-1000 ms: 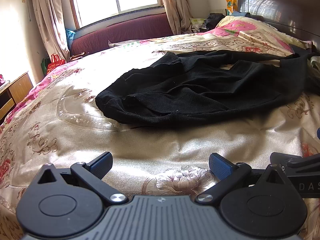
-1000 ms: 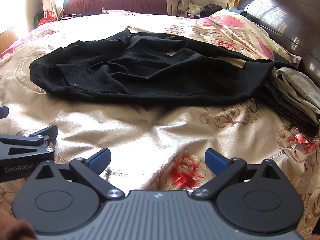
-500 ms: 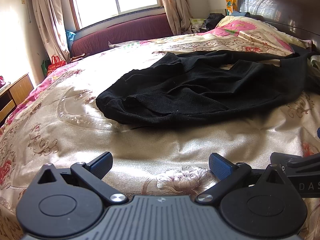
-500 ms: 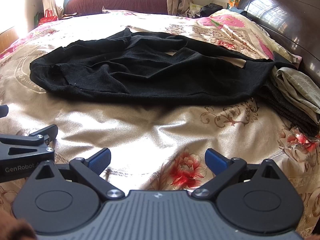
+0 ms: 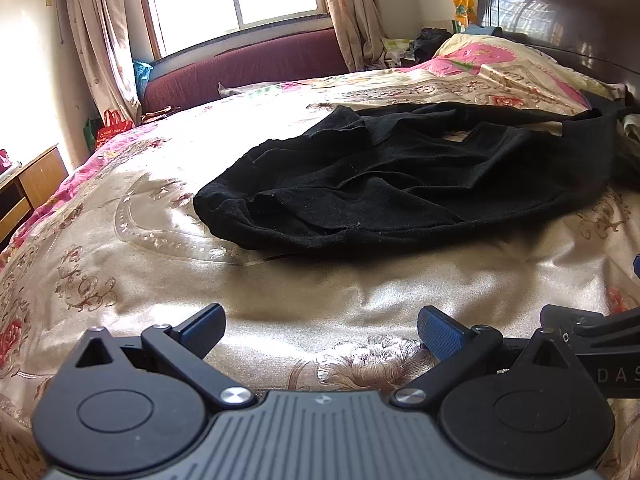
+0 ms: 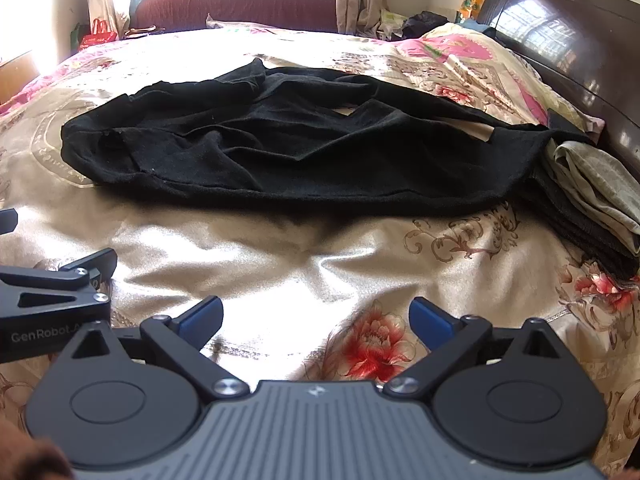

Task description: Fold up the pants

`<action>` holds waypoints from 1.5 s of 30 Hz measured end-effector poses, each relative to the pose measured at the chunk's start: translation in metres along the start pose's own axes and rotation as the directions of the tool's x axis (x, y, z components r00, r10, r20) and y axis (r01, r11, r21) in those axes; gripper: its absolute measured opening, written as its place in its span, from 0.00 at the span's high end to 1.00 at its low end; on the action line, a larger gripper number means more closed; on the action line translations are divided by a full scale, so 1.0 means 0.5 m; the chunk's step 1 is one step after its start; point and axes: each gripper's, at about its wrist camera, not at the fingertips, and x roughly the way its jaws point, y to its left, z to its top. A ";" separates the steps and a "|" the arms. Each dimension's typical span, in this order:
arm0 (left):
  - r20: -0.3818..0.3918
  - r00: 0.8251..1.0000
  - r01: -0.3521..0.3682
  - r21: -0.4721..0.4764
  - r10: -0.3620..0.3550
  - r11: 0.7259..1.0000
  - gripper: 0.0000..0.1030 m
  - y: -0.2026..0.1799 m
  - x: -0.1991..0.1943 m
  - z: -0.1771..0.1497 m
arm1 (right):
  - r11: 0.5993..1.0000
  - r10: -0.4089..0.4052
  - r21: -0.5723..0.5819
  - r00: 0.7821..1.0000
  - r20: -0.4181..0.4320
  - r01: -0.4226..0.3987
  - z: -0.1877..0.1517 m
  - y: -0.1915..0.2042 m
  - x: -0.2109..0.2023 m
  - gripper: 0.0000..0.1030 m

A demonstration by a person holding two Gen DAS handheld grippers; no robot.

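Black pants (image 5: 400, 184) lie crumpled across the middle of the bed, stretching from left to the headboard side; they also show in the right wrist view (image 6: 296, 148). My left gripper (image 5: 322, 330) is open and empty, low over the bedspread, well short of the pants' near edge. My right gripper (image 6: 316, 320) is open and empty, also short of the pants. Each gripper's body shows at the other view's edge.
The gold floral bedspread (image 5: 120, 264) covers the bed. Folded grey and dark clothes (image 6: 592, 196) lie by the pants' right end. A dark wooden headboard (image 6: 560, 36) stands on the right, a maroon sofa (image 5: 248, 68) under the window, a wooden cabinet (image 5: 28, 184) at left.
Both grippers have stayed open and nearly still; the view has shifted only very slightly. The pants have not moved.
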 end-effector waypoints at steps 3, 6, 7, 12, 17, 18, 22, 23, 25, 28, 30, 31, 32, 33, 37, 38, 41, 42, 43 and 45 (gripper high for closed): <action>0.016 1.000 -0.003 -0.001 0.003 1.000 0.00 0.005 -0.001 0.006 | 1.000 0.011 0.005 1.000 0.017 -0.011 0.009 0.001 -0.004 0.05; 0.037 0.999 -0.017 0.002 0.017 1.000 0.00 0.011 0.001 0.017 | 0.996 0.069 0.048 0.998 0.005 -0.069 0.021 0.001 0.005 0.05; 0.039 0.999 -0.019 0.002 0.019 1.000 0.00 0.014 0.005 0.021 | 0.995 0.082 0.055 0.997 0.015 -0.082 0.026 0.003 0.008 0.05; 0.057 0.998 -0.037 -0.002 0.037 0.999 0.00 0.044 0.031 0.043 | 0.992 0.124 0.020 0.992 -0.003 -0.124 0.053 0.023 0.030 0.05; 0.074 0.995 -0.074 -0.007 0.074 0.997 0.00 0.089 0.078 0.080 | 0.991 0.129 -0.036 0.991 0.033 -0.128 0.087 0.046 0.046 0.05; 0.075 0.994 -0.081 -0.006 0.081 0.997 0.00 0.099 0.091 0.089 | 0.990 0.128 -0.058 0.991 0.032 -0.126 0.091 0.051 0.053 0.05; 0.075 0.993 -0.090 -0.011 0.090 0.996 0.00 0.132 0.143 0.117 | 0.982 0.139 -0.138 0.989 0.044 -0.132 0.110 0.076 0.081 0.05; 0.069 0.993 -0.092 -0.006 0.092 0.996 0.00 0.137 0.158 0.121 | 0.978 0.152 -0.151 0.987 0.046 -0.143 0.115 0.083 0.087 0.05; 0.054 0.994 -0.090 0.008 0.090 0.996 0.00 0.145 0.185 0.123 | 0.969 0.183 -0.176 0.982 0.053 -0.172 0.121 0.099 0.097 0.05; 0.021 0.998 -0.061 0.029 0.061 0.998 0.00 0.153 0.217 0.125 | 0.952 0.230 -0.223 0.971 0.069 -0.209 0.130 0.129 0.104 0.05; 0.008 1.000 -0.018 0.037 0.018 0.999 0.06 0.156 0.223 0.125 | 0.938 0.257 -0.262 0.963 0.079 -0.229 0.133 0.148 0.110 0.05; -0.005 1.000 -0.002 0.036 0.002 0.999 0.27 0.158 0.228 0.126 | 0.932 0.268 -0.275 0.960 0.081 -0.237 0.135 0.157 0.112 0.05; -0.029 1.000 -0.005 0.037 0.006 0.999 0.35 0.158 0.235 0.127 | 0.925 0.276 -0.291 0.958 0.080 -0.243 0.136 0.168 0.116 0.05; -0.038 0.999 -0.016 0.041 0.017 0.999 0.40 0.160 0.240 0.127 | 0.918 0.283 -0.310 0.956 0.079 -0.246 0.138 0.178 0.120 0.06; -0.040 0.999 0.014 0.046 -0.012 0.999 0.52 0.173 0.235 0.132 | 0.885 0.309 -0.388 0.948 0.076 -0.257 0.143 0.211 0.138 0.20; -0.040 0.999 0.021 0.050 -0.019 0.999 0.52 0.175 0.234 0.133 | 0.877 0.316 -0.400 0.946 0.064 -0.266 0.145 0.218 0.144 0.23; -0.047 0.998 0.034 0.063 -0.031 0.997 0.54 0.176 0.239 0.134 | 0.860 0.347 -0.403 0.938 0.014 -0.312 0.153 0.233 0.162 0.47; -0.050 0.998 0.040 0.063 -0.036 0.997 0.55 0.179 0.241 0.133 | 0.854 0.367 -0.396 0.930 -0.004 -0.339 0.158 0.236 0.166 0.61; -0.050 0.998 0.047 0.058 -0.044 0.997 0.55 0.183 0.241 0.133 | 0.852 0.377 -0.386 0.926 -0.017 -0.354 0.162 0.239 0.168 0.71; -0.054 0.997 0.063 0.038 -0.061 0.997 0.56 0.195 0.238 0.132 | 0.854 0.380 -0.371 0.924 -0.033 -0.365 0.169 0.247 0.165 0.78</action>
